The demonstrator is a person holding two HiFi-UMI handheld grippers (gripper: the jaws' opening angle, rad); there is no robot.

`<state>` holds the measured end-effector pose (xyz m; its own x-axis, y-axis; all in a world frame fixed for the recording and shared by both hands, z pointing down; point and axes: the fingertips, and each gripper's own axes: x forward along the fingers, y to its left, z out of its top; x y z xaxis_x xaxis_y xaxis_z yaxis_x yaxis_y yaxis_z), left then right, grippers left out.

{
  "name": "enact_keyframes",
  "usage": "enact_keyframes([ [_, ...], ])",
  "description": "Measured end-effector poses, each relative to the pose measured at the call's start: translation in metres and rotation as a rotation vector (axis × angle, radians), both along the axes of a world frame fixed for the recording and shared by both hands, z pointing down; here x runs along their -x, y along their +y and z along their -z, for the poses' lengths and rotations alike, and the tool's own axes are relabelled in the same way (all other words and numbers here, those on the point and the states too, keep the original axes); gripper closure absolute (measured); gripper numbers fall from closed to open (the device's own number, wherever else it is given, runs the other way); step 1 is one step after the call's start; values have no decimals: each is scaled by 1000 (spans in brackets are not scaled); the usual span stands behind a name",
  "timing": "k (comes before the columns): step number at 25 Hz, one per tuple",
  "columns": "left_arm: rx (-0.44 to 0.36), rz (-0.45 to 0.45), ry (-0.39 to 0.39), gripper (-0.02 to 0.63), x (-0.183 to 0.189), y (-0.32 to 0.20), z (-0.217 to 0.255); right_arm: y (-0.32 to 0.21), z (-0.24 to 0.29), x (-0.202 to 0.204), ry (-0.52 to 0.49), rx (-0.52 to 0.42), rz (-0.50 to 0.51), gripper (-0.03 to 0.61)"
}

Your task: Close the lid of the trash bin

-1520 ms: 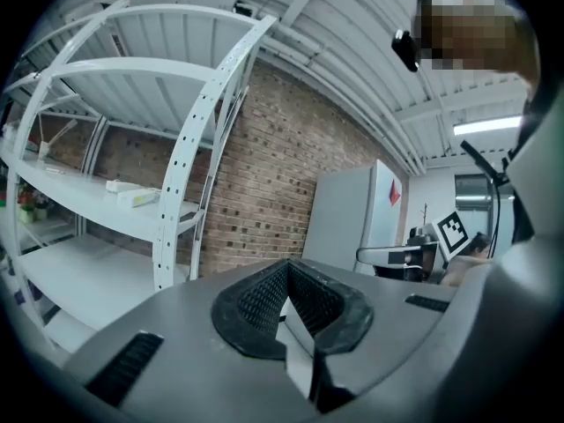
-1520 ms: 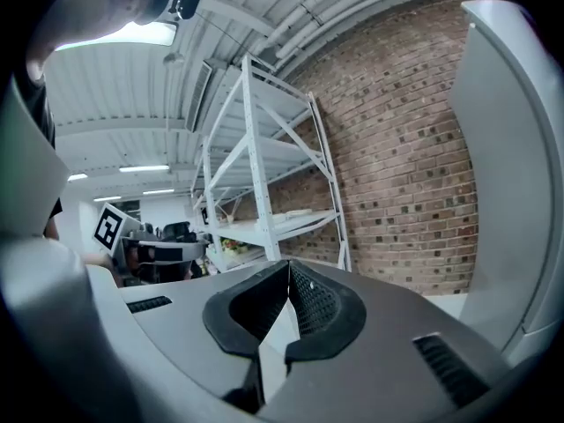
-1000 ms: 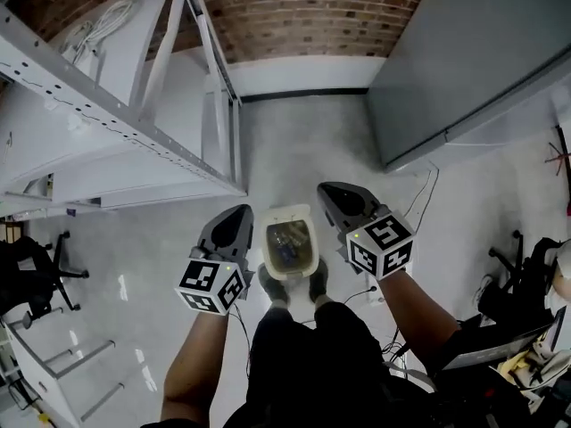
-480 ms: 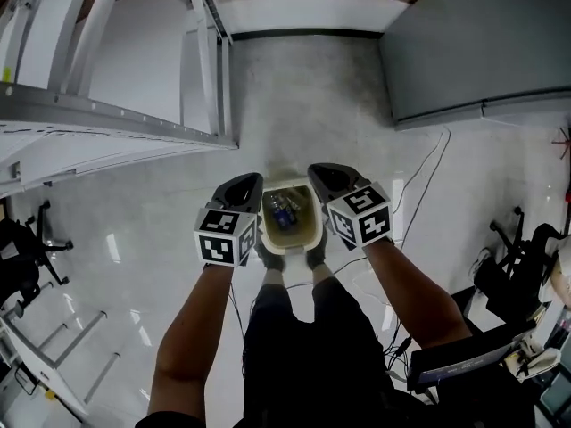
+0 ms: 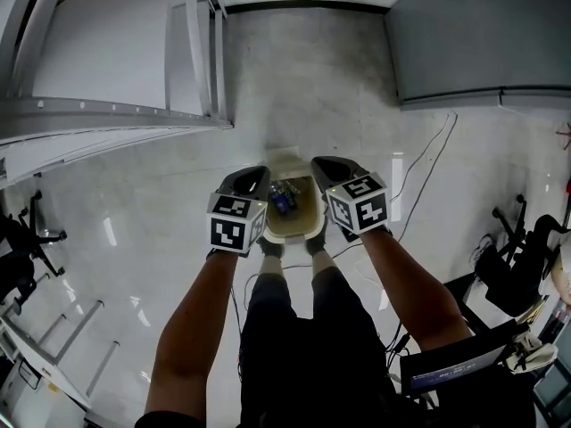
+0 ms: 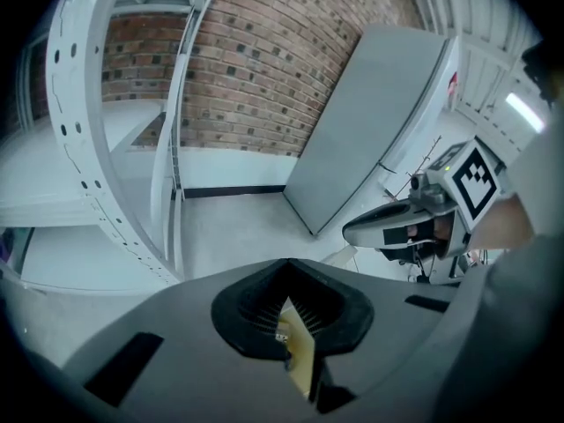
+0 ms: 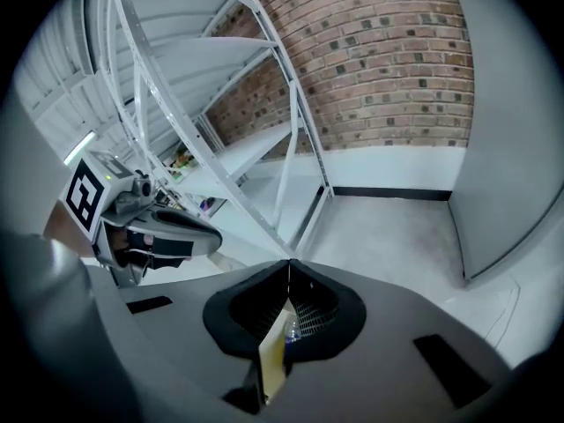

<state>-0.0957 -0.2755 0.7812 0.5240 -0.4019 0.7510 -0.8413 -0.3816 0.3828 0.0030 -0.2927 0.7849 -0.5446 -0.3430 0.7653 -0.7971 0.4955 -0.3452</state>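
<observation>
trash bin point(image 5: 293, 236) rim lies between both hand-held grippers point(image 5: 257, 174) point(image 5: 323, 165).

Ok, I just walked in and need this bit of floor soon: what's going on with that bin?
A person stands over a small cream trash bin on the floor, feet at its base, with a gripper in each hand. The left gripper and right gripper hang at either side of the bin, jaws together and holding nothing. The lid is up at the far side, not yet closed, and rubbish shows inside.
</observation>
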Motion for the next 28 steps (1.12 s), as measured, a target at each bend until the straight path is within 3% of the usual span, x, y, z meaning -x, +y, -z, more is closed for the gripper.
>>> enact_keyframes([
  [7,51,-17,14,615,-10,55,-3,60,-2,-11,9,64,26,571],
  [11,123,-35,23,615,-18,109,-21,112,-18,-18,19,141,31,571],
  [22,326,-36,-9,615,-37,223,-138,230,-133,-34,103,324,119,571],
  [28,353,-60,-34,615,-39,233,-186,245,-183,-38,130,346,119,571],
])
